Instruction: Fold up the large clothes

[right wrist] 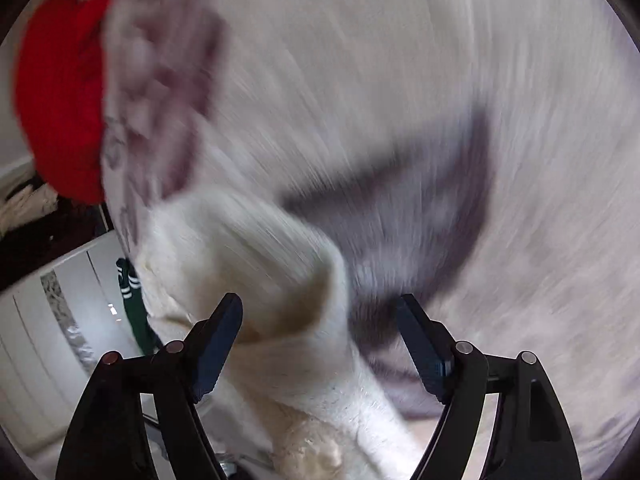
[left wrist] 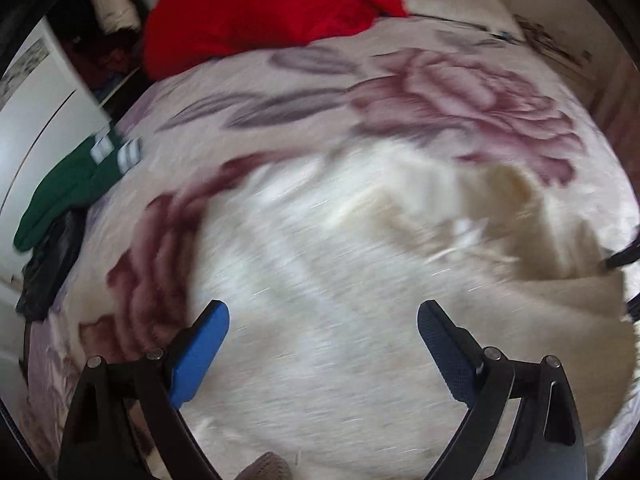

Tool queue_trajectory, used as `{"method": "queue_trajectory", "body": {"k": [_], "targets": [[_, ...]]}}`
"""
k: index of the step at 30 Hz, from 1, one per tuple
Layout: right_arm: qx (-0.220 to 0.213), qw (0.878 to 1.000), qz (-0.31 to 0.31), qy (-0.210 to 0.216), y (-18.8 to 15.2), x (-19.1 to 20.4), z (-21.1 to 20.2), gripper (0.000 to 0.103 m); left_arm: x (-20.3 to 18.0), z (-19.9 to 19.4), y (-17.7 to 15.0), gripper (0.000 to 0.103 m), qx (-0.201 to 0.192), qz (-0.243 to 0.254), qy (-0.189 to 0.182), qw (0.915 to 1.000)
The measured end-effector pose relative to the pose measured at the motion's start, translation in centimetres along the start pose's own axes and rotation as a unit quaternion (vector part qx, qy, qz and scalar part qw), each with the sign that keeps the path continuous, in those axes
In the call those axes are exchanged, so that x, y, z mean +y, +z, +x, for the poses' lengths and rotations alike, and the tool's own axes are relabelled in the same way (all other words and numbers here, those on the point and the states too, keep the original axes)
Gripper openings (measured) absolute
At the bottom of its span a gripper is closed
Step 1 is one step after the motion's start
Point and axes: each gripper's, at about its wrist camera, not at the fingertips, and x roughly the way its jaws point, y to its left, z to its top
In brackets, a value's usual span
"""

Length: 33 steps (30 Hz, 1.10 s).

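A large cream fleece garment (left wrist: pixel 328 264) lies spread on a bed with a floral blanket (left wrist: pixel 460 92). My left gripper (left wrist: pixel 322 320) is open just above it, with nothing between its blue pads. In the right wrist view the same cream garment (right wrist: pixel 256 264) bunches up between the open fingers of my right gripper (right wrist: pixel 320 312), which hold nothing. A dark tip of the right gripper (left wrist: pixel 624 256) shows at the right edge of the left wrist view. Both views are motion-blurred.
A red garment (left wrist: pixel 264 8) lies at the far end of the bed and also shows in the right wrist view (right wrist: pixel 60 92). A green garment with white stripes (left wrist: pixel 68 188) and a dark item (left wrist: pixel 48 268) lie at the bed's left edge. White cabinet doors (left wrist: pixel 36 92) stand left.
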Motion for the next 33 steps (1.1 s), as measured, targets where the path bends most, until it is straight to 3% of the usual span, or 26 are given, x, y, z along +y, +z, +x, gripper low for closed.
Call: {"method": "queue_trajectory", "body": {"k": [2,3,4,6,9,11,14,15,17,19,21,24,28,29,30,31,32,33], "targets": [[0.008,1.0,0.018,-0.006,-0.5,0.1,3.0,0.056,-2.5,0.5,1.0,0.096,0.0,0.019,-0.007,0.9998],[-0.003,0.999,0.008,-0.031,-0.6,0.7,3.4,0.028,-3.9,1.0,1.4,0.096,0.004,0.032,-0.01,0.9994],[-0.014,0.998,-0.008,-0.056,-0.9,1.7,3.9,0.011,-5.3,1.4,1.7,0.096,0.005,0.044,-0.014,0.9989],[-0.056,0.993,-0.035,-0.093,-2.2,4.4,3.3,0.01,-6.8,1.7,2.1,0.096,0.002,0.061,-0.015,0.998],[-0.136,0.973,-0.101,-0.157,-3.8,8.4,1.7,0.007,-8.0,1.5,1.9,0.096,-0.006,0.073,-0.017,0.9971],[-0.191,0.96,-0.102,-0.178,-3.6,8.8,0.9,0.006,-8.0,1.9,1.5,0.096,0.001,0.076,-0.018,0.997],[-0.176,0.969,-0.069,-0.157,-1.7,7.0,1.9,0.007,-6.9,2.4,1.0,0.096,0.02,0.072,-0.014,0.9971],[-0.175,0.968,-0.084,-0.158,-1.8,7.3,2.3,0.009,-6.2,2.3,0.9,0.096,0.023,0.065,-0.014,0.9975],[-0.152,0.972,-0.093,-0.152,-1.9,8.4,2.3,0.017,-4.2,1.8,1.1,0.096,0.022,0.046,-0.013,0.9986],[-0.137,0.975,-0.079,-0.152,-2.5,9.1,1.5,0.039,-2.1,1.6,1.6,0.096,0.022,0.03,-0.003,0.9993],[-0.167,0.969,-0.093,-0.157,-3.8,10.8,-0.7,0.05,-0.1,2.2,2.6,0.096,0.033,0.012,0.005,0.9994],[-0.189,0.961,-0.136,-0.148,-5.4,14.2,-1.9,0.059,1.7,4.8,4.7,0.096,0.068,-0.029,-0.021,0.9971],[-0.148,0.96,-0.2,-0.129,-4.7,18.9,1.1,0.06,0.6,9.2,7.8,0.094,0.102,-0.018,-0.021,0.9944],[-0.136,0.958,-0.214,-0.133,-4.1,20.5,3.3,0.06,-0.2,10.1,8.5,0.089,0.102,0.002,-0.015,0.9947],[-0.123,0.957,-0.225,-0.137,-4.2,19.9,3.8,0.06,-1.0,10.8,9.0,0.071,0.101,0.021,-0.01,0.9946],[-0.111,0.954,-0.234,-0.149,-3.8,20.8,5.7,0.06,-1.6,11.5,9.3,0.036,0.103,0.041,-0.001,0.9938],[-0.103,0.951,-0.24,-0.165,-3.3,21.7,7.7,0.06,-2.5,12.4,9.4,0.017,0.105,0.068,0.025,0.9918],[-0.098,0.949,-0.241,-0.177,-3.3,21.9,9.1,0.06,-2.8,12.8,9.3,0.013,0.102,0.081,0.028,0.9911]]}}
